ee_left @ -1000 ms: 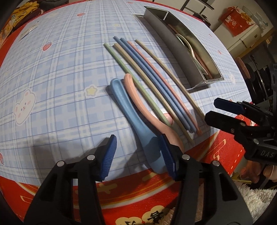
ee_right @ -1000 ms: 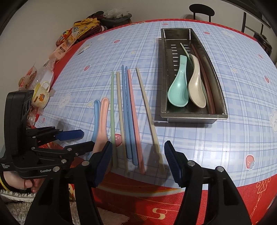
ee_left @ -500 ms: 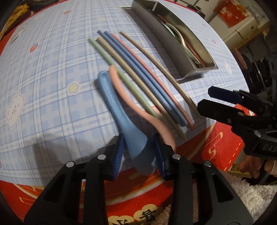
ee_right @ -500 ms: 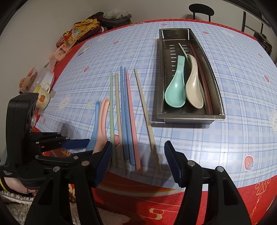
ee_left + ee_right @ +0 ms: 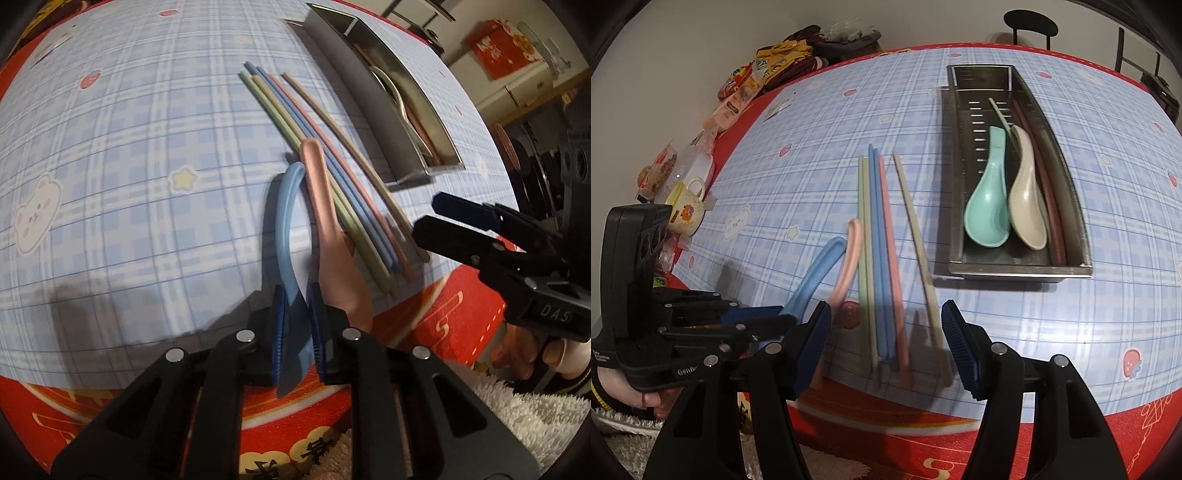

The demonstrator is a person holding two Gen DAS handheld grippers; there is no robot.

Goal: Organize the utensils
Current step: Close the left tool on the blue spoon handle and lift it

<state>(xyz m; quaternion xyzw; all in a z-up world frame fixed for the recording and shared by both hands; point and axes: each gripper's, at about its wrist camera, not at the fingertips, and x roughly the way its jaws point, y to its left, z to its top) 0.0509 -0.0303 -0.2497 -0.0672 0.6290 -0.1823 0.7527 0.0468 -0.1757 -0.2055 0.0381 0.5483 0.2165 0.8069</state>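
Note:
My left gripper [image 5: 297,325] is closing its jaws, and the pads press on the bowl of the blue spoon [image 5: 286,221], which stands on edge with its handle raised off the cloth. In the right wrist view the blue spoon [image 5: 816,277] slants up from the left gripper [image 5: 772,317]. The pink spoon [image 5: 321,206] lies beside it, against several coloured chopsticks [image 5: 332,147]. My right gripper [image 5: 886,332] hangs open over the chopsticks' [image 5: 879,240] near ends, holding nothing. The steel tray [image 5: 1015,269] holds a teal spoon [image 5: 988,206], a beige spoon [image 5: 1027,206] and a few chopsticks.
The table has a blue checked cloth with a red border [image 5: 923,435] at the near edge. A yellow mug [image 5: 687,210] and snack packets [image 5: 757,81] sit along the far left edge. A dark chair [image 5: 1030,18] stands behind the table. A hand [image 5: 517,350] holds the right gripper.
The left gripper's jaws have narrowed onto the blue spoon's bowl. The spoon has tipped onto its edge and its handle has swung away from the pink spoon. The right gripper has stayed still.

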